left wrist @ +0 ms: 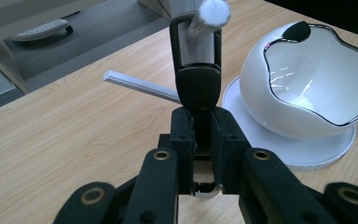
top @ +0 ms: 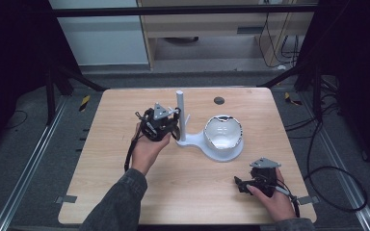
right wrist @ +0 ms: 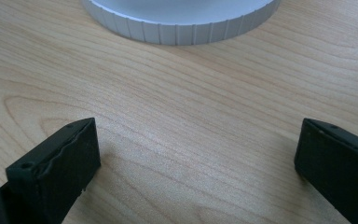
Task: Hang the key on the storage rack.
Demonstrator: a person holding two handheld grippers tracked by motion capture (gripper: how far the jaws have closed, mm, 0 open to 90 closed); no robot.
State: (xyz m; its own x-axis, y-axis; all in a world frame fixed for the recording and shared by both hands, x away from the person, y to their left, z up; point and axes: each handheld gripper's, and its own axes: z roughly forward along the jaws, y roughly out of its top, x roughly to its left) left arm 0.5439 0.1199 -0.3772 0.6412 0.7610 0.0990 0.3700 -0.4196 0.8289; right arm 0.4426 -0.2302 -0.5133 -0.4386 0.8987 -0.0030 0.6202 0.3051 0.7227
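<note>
Between the clenched jaws of the left gripper (left wrist: 200, 135) sits a dark key fob (left wrist: 198, 86), its loop already around a peg (left wrist: 209, 16) of the white stand (top: 180, 118). Well off from that stand, the right gripper (right wrist: 196, 163) gapes with nothing between its jaws, so the left hand is nearer

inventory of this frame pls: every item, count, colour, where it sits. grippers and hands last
table: 1, light wood, middle of the high view
stand: 1, white, round ribbed base mid-table with an upright post at its left end and thin pegs sticking out of the post
bowl: 1, white with a wavy chrome rim, tilted on the stand's round base
black looped piece: 1, black, ringed around a peg at the post, its lower end between the left gripper's fingers
black dot: 1, dark, far edge of the table
left gripper: 1, black, at the post, shut on the looped piece
right gripper: 1, black, near right of the table, fingers wide apart over bare wood
hands: 2, one per gripper, dark sleeves
</note>
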